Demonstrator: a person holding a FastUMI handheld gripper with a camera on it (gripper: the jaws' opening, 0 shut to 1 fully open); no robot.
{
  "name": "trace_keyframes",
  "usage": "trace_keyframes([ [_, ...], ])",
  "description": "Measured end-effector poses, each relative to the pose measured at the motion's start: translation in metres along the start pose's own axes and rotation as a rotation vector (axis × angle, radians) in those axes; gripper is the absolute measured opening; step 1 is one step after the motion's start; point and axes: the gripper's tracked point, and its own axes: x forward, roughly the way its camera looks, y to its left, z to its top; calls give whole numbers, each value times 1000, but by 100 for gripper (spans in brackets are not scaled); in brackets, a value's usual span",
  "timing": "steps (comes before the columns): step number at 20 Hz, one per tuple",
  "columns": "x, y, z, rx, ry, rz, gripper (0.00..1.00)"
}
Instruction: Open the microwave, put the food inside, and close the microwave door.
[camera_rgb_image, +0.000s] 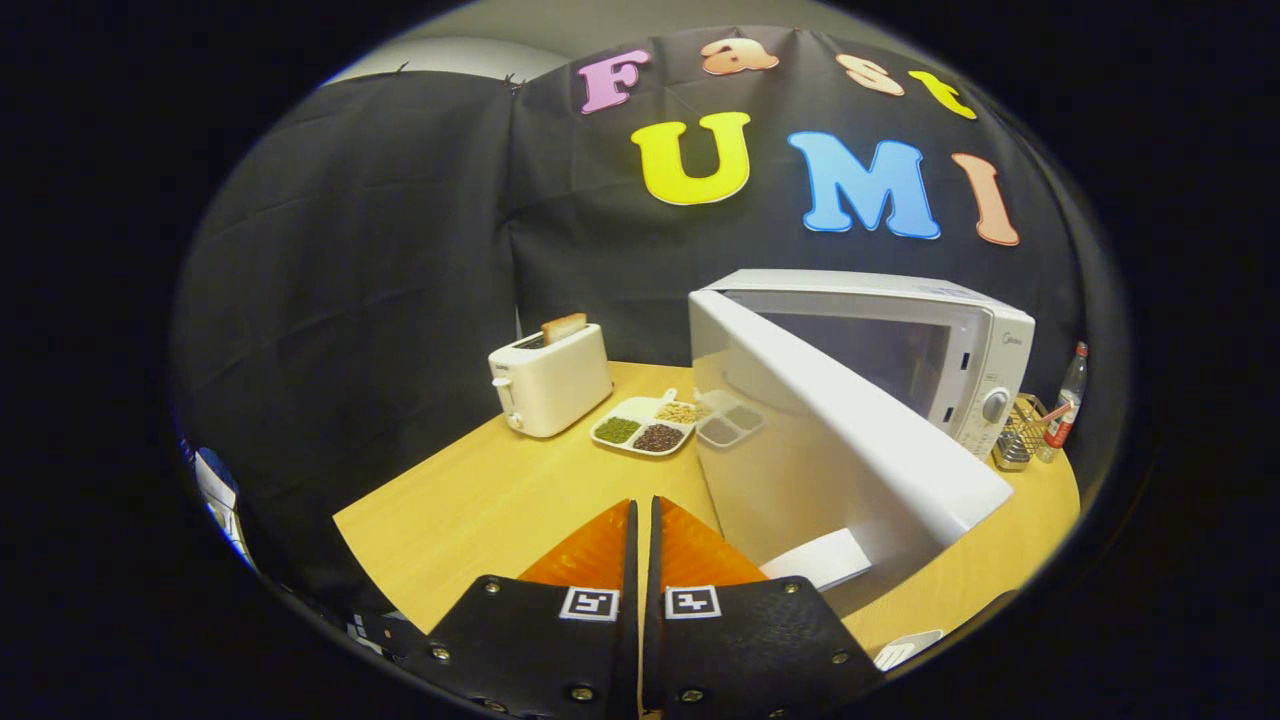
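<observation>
Wooden table (480, 500), microwave (900, 350) door (850, 440) open, gripper (642, 520) fingers seemingly together, empty.

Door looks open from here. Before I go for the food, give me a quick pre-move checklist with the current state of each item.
1. Microwave door swung open: ok, it stands wide toward the gripper.
2. Gripper free to grasp: not ok, its fingers are shut together, holding nothing; open them first.
3. Food located: ok, the divided tray of grains sits on the table between the toaster and the open door.
4. Path to tray: ok, bare table ahead of the fingers, but the door edge is close beside it.
5. Cavity free to receive the tray: cannot tell, the interior is dim and partly hidden by the door.
</observation>
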Motion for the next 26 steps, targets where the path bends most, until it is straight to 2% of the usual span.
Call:
trace_keyframes([
  [10,18,-106,20,47,-9,-141,3],
  [26,75,-203,50,71,-36,-264,3],
])
